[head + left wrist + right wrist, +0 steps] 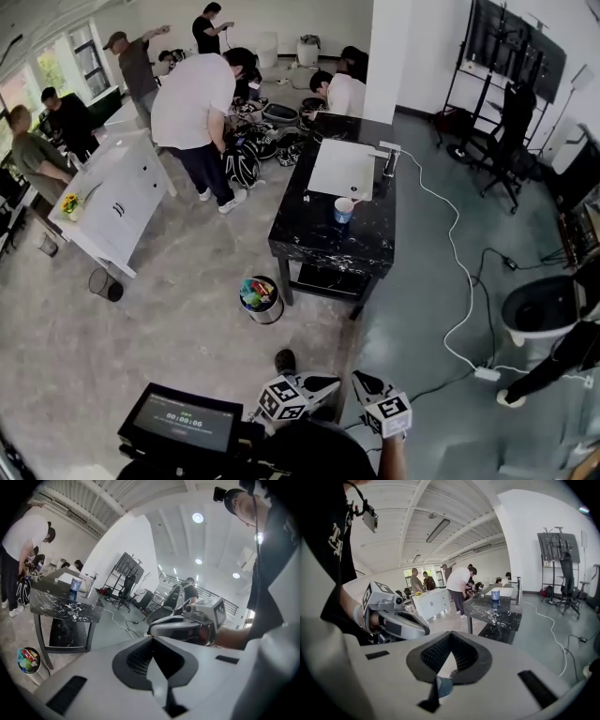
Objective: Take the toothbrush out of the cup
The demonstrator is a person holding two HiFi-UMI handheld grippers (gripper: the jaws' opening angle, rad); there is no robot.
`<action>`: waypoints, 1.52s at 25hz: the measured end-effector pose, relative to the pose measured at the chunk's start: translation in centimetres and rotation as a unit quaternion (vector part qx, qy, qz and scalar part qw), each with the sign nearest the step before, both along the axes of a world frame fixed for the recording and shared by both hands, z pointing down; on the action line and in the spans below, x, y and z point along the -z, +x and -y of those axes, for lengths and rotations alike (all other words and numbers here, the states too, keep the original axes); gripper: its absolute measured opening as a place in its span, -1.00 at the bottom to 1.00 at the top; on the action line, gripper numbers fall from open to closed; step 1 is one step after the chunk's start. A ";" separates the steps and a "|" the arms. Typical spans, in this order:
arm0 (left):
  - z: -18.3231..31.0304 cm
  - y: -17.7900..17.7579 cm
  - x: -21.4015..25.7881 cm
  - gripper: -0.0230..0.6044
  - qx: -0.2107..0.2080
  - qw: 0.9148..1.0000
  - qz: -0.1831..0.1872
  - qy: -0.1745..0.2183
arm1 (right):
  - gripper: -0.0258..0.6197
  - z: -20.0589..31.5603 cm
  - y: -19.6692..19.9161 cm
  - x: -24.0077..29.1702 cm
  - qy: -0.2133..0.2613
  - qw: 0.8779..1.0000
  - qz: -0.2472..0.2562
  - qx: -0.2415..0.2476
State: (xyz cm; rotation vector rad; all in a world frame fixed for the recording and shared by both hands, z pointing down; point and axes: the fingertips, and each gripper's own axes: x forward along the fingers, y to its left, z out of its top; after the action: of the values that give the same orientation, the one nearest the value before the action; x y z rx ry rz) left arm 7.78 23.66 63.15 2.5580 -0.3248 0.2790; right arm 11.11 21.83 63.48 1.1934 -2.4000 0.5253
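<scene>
Floor (pixel 178 300) lies open ahead of my left tongs (pixel 322 383) and right tongs (pixel 365 381), both pressed together on nothing (cup (pixel 344 210) stands well ahead, back from the table (pixel 319 242) edge).

We note black marble table (pixel 323 246) mid-room, white board (pixel 343 167) lying flat on its far half. Beside its near-left leg we spot round bin (pixel 262 298) full of colourful scraps. White cable (pixel 459 281) snakes over grey floor right of table, down to power strip (pixel 487 374). White cabinet (pixel 117 202) stands well left; person in white shirt (pixel 192 103) bends between cabinet and table. Black office chair (pixel 506 141) far right.
</scene>
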 end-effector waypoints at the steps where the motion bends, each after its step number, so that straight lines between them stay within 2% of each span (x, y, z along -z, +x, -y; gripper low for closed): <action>1: 0.6 -0.1 0.2 -0.91 0.000 1.000 -0.001 0.001 | -0.95 0.6 0.0 0.1 0.001 1.000 0.000 0.000; 7: 4.8 -0.7 1.1 -0.91 0.006 1.000 -0.002 0.013 | -0.96 4.6 -0.6 0.6 0.008 1.000 0.010 -0.002; 13: 8.2 -1.9 1.2 -0.91 0.026 1.000 -0.005 0.012 | -0.96 7.6 -2.3 0.9 0.004 1.000 -0.007 0.029; 20: 11.9 -1.7 1.3 -0.91 0.033 0.999 -0.017 0.011 | -0.96 10.8 -3.4 0.3 -0.007 0.999 -0.016 0.048; 27: 13.4 -2.0 1.4 -0.91 0.044 0.999 -0.016 0.010 | -0.96 12.3 -3.4 0.3 -0.011 0.998 -0.017 0.057; 38: 17.0 -4.2 1.0 -0.91 0.069 0.998 -0.010 0.006 | -0.96 16.0 -6.6 0.0 -0.014 0.996 -0.008 0.091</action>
State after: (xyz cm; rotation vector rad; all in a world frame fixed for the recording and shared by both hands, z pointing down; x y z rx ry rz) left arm 3.59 6.68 62.18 2.5345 -0.4959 0.2006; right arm 4.49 5.88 63.43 0.9527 -2.4487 0.4877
